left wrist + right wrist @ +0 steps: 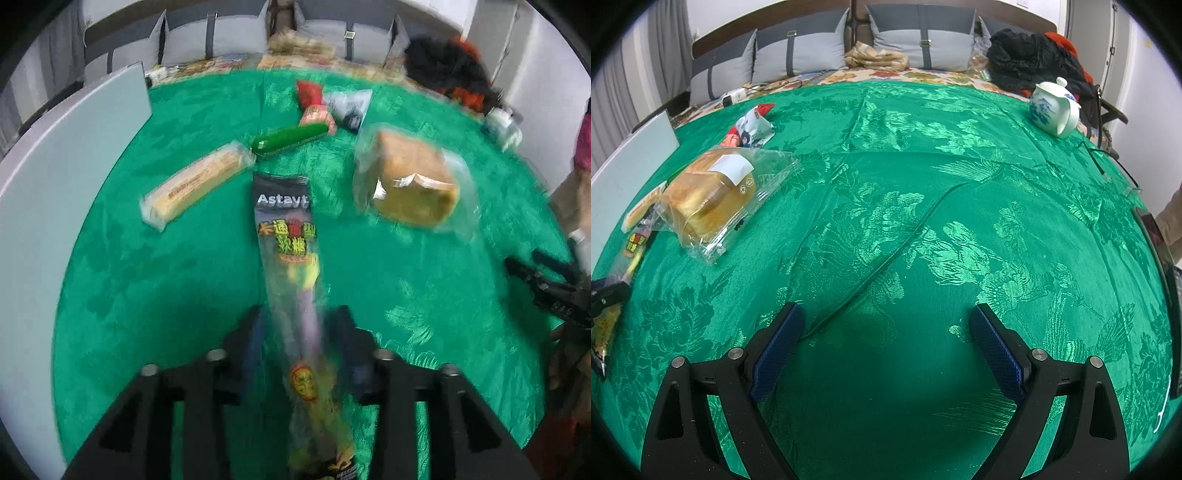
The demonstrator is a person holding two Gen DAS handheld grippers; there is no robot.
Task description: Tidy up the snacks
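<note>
A long clear candy packet (286, 221) with a black header lies on the green cloth (147, 277), pointing away from me. Its near half runs between the fingers of my left gripper (299, 317), which stand apart on either side of it; the picture is blurred there and the pads do not look pressed on it. Beyond it lie a yellow biscuit packet (195, 182), a green tube (288, 138), a red packet (314, 103), a white pouch (349, 105) and bagged bread (410, 177). My right gripper (886, 332) is open over bare cloth with nothing in it.
A white board (74, 147) stands along the table's left edge. A blue-and-white teapot (1054, 107) sits at the far right corner. A thin cable (886, 258) crosses the cloth near the right gripper. Behind the table are a bed with cushions and dark clothes.
</note>
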